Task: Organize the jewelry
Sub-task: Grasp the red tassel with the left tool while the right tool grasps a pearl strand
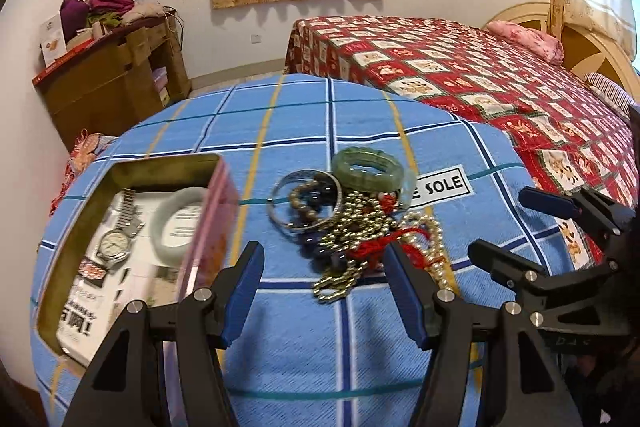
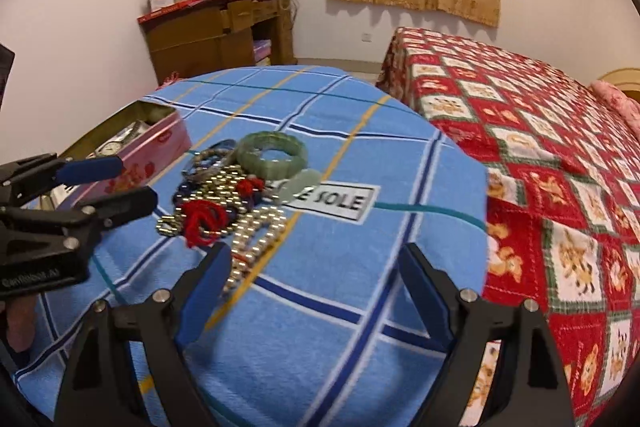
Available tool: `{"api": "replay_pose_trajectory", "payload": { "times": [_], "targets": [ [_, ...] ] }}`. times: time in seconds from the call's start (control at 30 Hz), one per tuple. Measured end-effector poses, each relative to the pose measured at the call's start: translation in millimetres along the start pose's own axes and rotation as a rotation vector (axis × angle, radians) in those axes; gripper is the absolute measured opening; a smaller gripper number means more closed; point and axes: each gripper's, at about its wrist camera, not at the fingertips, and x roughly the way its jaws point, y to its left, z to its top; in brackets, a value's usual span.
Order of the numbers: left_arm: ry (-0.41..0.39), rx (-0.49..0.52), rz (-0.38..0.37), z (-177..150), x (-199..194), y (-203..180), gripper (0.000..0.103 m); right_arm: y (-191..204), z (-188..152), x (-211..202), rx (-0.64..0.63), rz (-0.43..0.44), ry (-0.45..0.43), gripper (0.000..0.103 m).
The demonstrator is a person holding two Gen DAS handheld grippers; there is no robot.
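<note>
Both tongs – left tongs [image 1: 324, 291] and right tongs [image 2: 316, 287] – gape empty before the jewelry heap [image 1: 360, 223]; next, lift one piece into the tin [image 1: 132, 227]

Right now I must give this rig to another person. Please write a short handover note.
Left gripper: jaws open, empty, above the jewelry pile.
Right gripper: jaws open, empty, beside the pile.
Tin box, left of the pile on the blue cloth: holds a watch and a pale bangle.
Left to do: green bangle, silver bangle, bead strands and red cord are outside the box.
</note>
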Motion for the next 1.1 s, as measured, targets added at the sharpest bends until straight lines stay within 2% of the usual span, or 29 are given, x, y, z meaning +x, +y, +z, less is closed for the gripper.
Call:
{"api": "replay_pose_trajectory", "payload": {
  "times": [0.27, 0.4, 0.47, 0.53, 0.57, 0.67, 0.83, 1.1],
  "targets": [
    [0.018, 0.014, -0.039, -2.7, 7.2, -13.6, 0.062, -1.6, -9.2, -2.8, 0.023, -0.045, 0.016, 0.078],
    [0.042, 0.029, -0.057, -2.5, 17.9, -19.1, 0.062, -2.3, -10.0, -6.4, 0.028, -0.052, 0.006, 0.078],
    [0.062, 0.032, -0.075, -2.5, 23.7, -20.5, 0.045, -2.3, -9.7, -7.6, 0.034, -0.051, 0.001, 0.078],
    [0.062, 0.027, -0.080, -2.8, 23.5, -18.0, 0.037, -1.8, -9.6, -8.6, 0.036, -0.047, -0.005, 0.078],
    [0.059, 0.020, -0.089, -2.4, 22.4, -16.3, 0.028, -0.9, -9.4, -8.4, 0.036, -0.048, -0.008, 0.078],
    [0.053, 0.002, -0.110, -3.0, 18.3, -10.5, 0.009, 0.3, -9.4, -9.7, 0.044, -0.039, -0.017, 0.078],
    [0.024, -0.054, -0.130, -7.7, 4.0, 4.6, 0.006, 3.5, -7.2, -13.1, 0.049, -0.020, -0.031, 0.078],
    [-0.066, -0.139, -0.143, -6.6, -31.9, 34.6, 0.006, 25.9, -3.8, -1.1, 0.021, 0.036, 0.010, 0.078]
  ]
}}
